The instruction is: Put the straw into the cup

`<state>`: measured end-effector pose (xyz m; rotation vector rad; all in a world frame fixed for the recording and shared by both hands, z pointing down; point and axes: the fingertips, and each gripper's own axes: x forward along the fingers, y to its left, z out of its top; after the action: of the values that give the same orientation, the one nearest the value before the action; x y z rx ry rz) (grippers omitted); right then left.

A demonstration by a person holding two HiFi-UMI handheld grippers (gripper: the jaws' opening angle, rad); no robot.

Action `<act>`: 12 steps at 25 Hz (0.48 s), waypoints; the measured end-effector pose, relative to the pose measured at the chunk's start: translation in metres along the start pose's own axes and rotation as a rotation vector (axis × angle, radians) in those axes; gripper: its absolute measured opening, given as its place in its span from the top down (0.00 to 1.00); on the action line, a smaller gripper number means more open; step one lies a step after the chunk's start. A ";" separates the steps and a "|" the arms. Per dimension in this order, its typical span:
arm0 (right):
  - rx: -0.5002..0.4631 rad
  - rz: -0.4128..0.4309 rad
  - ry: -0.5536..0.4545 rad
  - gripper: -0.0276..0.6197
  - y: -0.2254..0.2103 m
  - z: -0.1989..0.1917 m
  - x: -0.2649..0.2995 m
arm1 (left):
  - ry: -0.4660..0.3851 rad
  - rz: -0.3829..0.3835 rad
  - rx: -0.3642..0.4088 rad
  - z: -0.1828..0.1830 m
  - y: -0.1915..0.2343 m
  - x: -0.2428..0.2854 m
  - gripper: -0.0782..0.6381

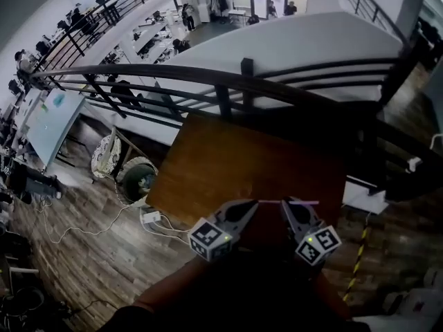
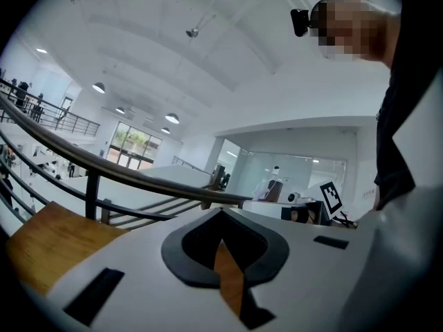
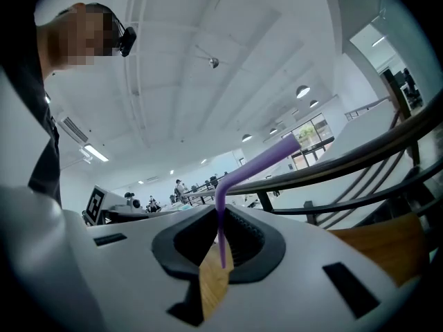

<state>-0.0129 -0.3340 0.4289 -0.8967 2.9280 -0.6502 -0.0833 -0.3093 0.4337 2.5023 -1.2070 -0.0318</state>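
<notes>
One purple straw (image 3: 256, 164) is pinched in our right gripper (image 3: 220, 244), our left gripper (image 2: 223, 254) has its jaws together on nothing above the wooden table (image 1: 228, 158), and no cup shows, so we judge that finding one comes next.

On my feed I count two grippers, both near six o'clock: one left gripper (image 1: 252, 205) and one right gripper (image 1: 286, 205). One purple straw (image 3: 259, 162). One wooden table (image 1: 228, 161). One white power strip (image 1: 151, 218), about eight o'clock.
</notes>
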 end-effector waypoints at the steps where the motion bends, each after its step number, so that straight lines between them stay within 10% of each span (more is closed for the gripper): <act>1: 0.004 -0.012 -0.004 0.90 -0.002 -0.001 0.006 | 0.008 -0.007 0.001 0.000 0.007 0.000 0.88; 12: 0.002 -0.138 0.007 0.90 -0.020 -0.021 0.082 | 0.116 -0.090 0.034 0.001 0.105 -0.001 0.88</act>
<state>-0.0734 -0.3850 0.4643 -1.1060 2.8901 -0.6628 -0.1631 -0.3690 0.4677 2.5480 -1.0573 0.1107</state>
